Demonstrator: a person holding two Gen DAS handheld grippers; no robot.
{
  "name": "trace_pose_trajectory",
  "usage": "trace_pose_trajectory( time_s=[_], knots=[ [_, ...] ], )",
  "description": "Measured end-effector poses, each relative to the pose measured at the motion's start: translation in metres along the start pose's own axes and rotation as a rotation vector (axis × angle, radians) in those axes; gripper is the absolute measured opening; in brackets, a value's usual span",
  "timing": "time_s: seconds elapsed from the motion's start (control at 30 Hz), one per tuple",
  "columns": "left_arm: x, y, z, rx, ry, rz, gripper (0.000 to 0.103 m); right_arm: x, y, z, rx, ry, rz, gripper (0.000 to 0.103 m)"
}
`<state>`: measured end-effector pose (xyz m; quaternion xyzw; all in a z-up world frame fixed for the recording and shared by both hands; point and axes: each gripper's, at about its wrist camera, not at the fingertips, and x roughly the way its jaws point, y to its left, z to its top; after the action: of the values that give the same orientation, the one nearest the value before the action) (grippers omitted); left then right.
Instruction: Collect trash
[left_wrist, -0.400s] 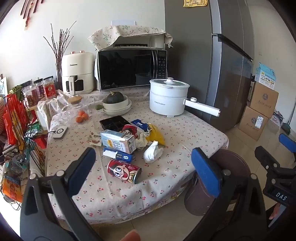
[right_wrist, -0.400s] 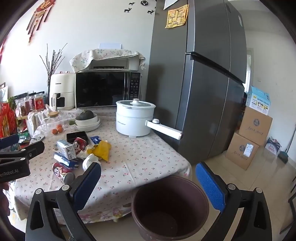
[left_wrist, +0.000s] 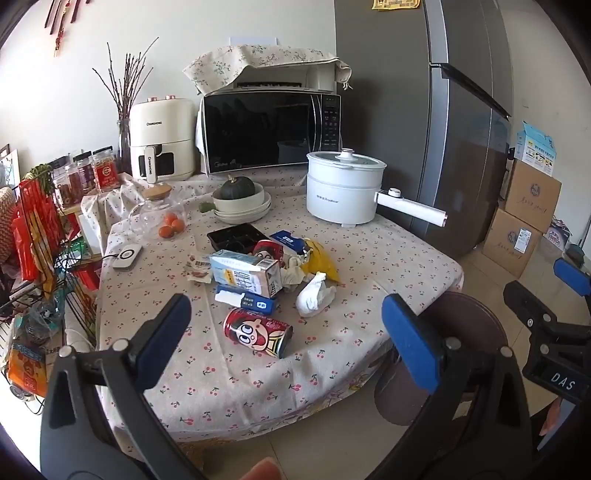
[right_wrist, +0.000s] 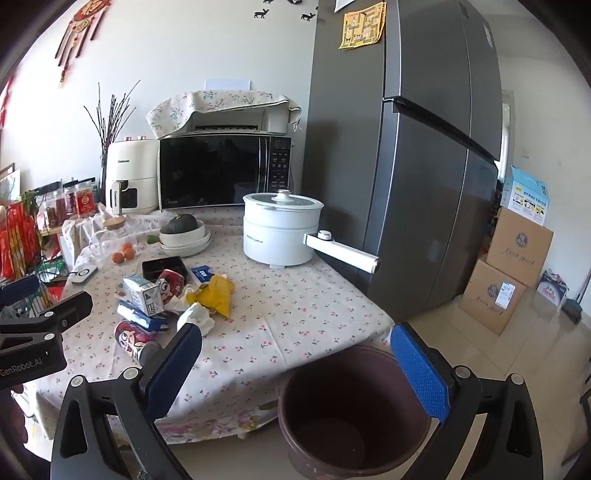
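Observation:
A heap of trash lies on the cherry-print tablecloth (left_wrist: 229, 384): a red cartoon can (left_wrist: 257, 332) on its side, a milk carton (left_wrist: 245, 271), a crumpled white tissue (left_wrist: 314, 295), a yellow wrapper (left_wrist: 319, 260), a blue packet (left_wrist: 245, 300) and a black tray (left_wrist: 236, 238). My left gripper (left_wrist: 286, 306) is open in front of the table, short of the can, with nothing between its fingers. A brown bin (right_wrist: 351, 413) stands on the floor at the table's corner. My right gripper (right_wrist: 295, 332) hangs open above and in front of the bin, holding nothing.
Behind the trash stand a white electric pot (left_wrist: 343, 192) with a long handle, stacked bowls holding a squash (left_wrist: 240, 203), a microwave (left_wrist: 269, 131) and an air fryer (left_wrist: 162, 144). A grey fridge (right_wrist: 424, 166) and cardboard boxes (right_wrist: 506, 273) stand at the right, a wire rack (left_wrist: 40, 240) at the left.

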<state>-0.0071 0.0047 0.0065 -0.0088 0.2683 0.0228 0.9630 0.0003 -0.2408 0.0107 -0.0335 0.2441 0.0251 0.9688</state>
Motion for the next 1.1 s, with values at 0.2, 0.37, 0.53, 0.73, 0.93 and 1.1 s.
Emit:
trace_pose_trajectory(
  time_s=[0.2,0.37,0.53,0.73,0.93,1.1],
  knots=[
    [0.000,0.004,0.000,-0.012,-0.006,-0.004,0.103,0.000,0.009,-0.001,0.014,0.000,-0.014,0.103],
    [-0.002,0.005,-0.006,-0.014,-0.010,-0.011,0.103,0.000,0.011,0.001,0.019,0.001,-0.022,0.103],
    [-0.002,0.005,-0.006,-0.017,-0.011,-0.011,0.103,0.000,0.010,0.000,0.014,-0.005,-0.020,0.103],
    [-0.001,0.004,-0.007,-0.018,-0.009,-0.014,0.103,0.000,0.010,0.000,0.013,-0.007,-0.020,0.103],
    [-0.002,0.005,-0.008,-0.011,-0.006,-0.019,0.103,-0.002,0.010,0.001,0.017,-0.021,-0.016,0.103],
    [-0.003,0.004,-0.011,-0.003,-0.007,-0.015,0.103,-0.003,0.011,0.004,0.018,-0.029,-0.012,0.103]
  ],
)
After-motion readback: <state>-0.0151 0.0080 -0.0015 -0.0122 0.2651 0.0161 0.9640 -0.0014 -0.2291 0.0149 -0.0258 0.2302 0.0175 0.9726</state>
